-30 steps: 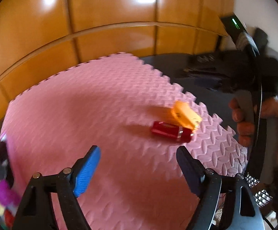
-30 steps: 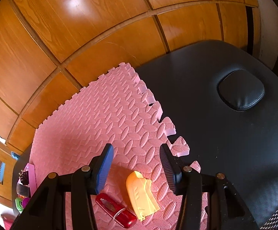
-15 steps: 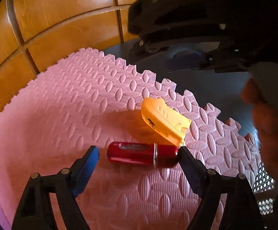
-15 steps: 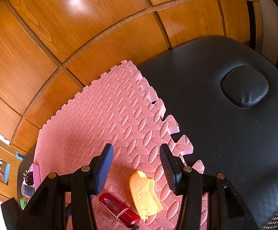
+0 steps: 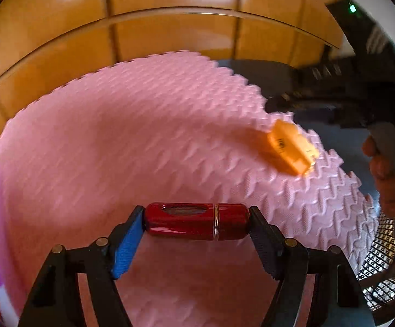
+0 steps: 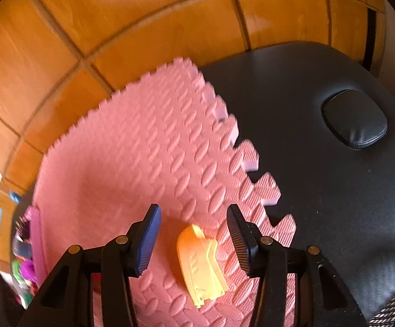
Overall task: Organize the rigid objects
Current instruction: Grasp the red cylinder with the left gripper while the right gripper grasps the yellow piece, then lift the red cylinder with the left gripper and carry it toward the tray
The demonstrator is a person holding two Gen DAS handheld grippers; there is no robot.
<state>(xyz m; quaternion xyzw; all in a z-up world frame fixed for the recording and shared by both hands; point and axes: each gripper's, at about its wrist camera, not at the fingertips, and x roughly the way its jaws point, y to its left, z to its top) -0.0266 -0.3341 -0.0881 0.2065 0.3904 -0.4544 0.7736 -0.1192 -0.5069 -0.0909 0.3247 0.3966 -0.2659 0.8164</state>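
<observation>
1. Left wrist view: the left tongs (image 5: 196, 219) hold a glossy red cylindrical case with a thin gold band (image 5: 196, 221) lengthwise, one rounded end against the blue pad on the left and the other against the black ribbed pad on the right, so the jaws stand fairly wide around it.
2. Same view: beneath and beyond the tongs spreads a pink foam puzzle mat with a raised pattern (image 5: 132, 147). Whether the red case rests on it or is just above it cannot be told.
3. Same view: an orange plastic wedge-shaped piece (image 5: 292, 147) lies on the mat ahead of the tongs and off to their right, near the toothed edge and well apart from the red case. It is blurred.
4. Same view: farther right, a hand (image 5: 388, 174) grips the handle of the other black tool, and glossy wooden panels (image 5: 170, 35) rise behind the mat.
5. Right wrist view: the right tongs (image 6: 194, 241) stand partly open with nothing pressed between them. The orange piece (image 6: 201, 267) lies on the mat (image 6: 132, 147) below the gap between the two fingers, touching neither.
6. Same view: to the right of the tongs, the mat's toothed edge gives way to a black padded leather surface (image 6: 320, 179) with an oval cushion (image 6: 355, 118). Far to their left, small colourful items (image 6: 24, 261) sit beside the mat, too blurred to identify.
</observation>
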